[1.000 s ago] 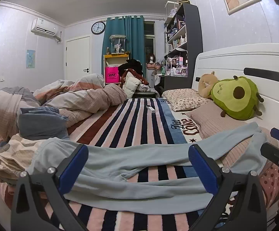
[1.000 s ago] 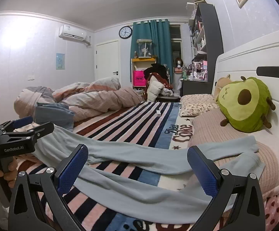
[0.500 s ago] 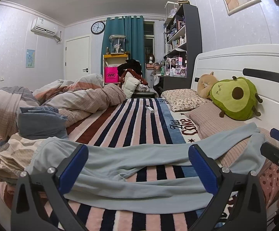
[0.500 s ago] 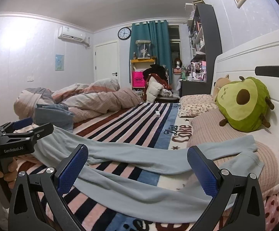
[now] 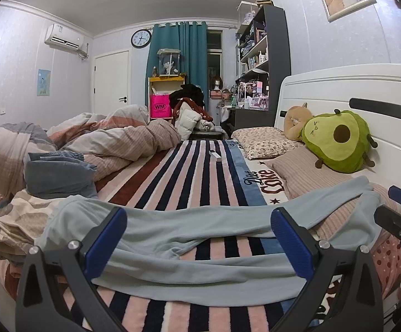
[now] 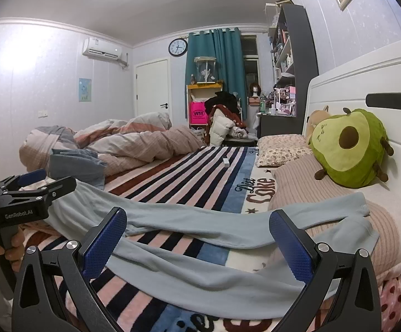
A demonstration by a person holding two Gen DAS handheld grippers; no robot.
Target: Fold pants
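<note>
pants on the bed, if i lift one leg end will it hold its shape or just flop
Probably flop: the pants lie limp, draping over the pillow and following its slope. They look thin and light, so one hand-held gripper could likely lift a leg. The rest may drag across the fuzzy striped blanket rather than slide freely.

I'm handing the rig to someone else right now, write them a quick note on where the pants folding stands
Left gripper: open, holding nothing, hovering over the pants.
Right gripper: open, also holding nothing, above the same pants.
Pants: light blue, spread flat across the striped blanket, legs apart in a V, cuffs lying up on the beige pillow by the avocado plush, waist end toward the piled bedding on the left.
Done: the pants are laid out; no fold is visible.
Left: bring one leg onto the other, then fold them lengthwise.
</note>
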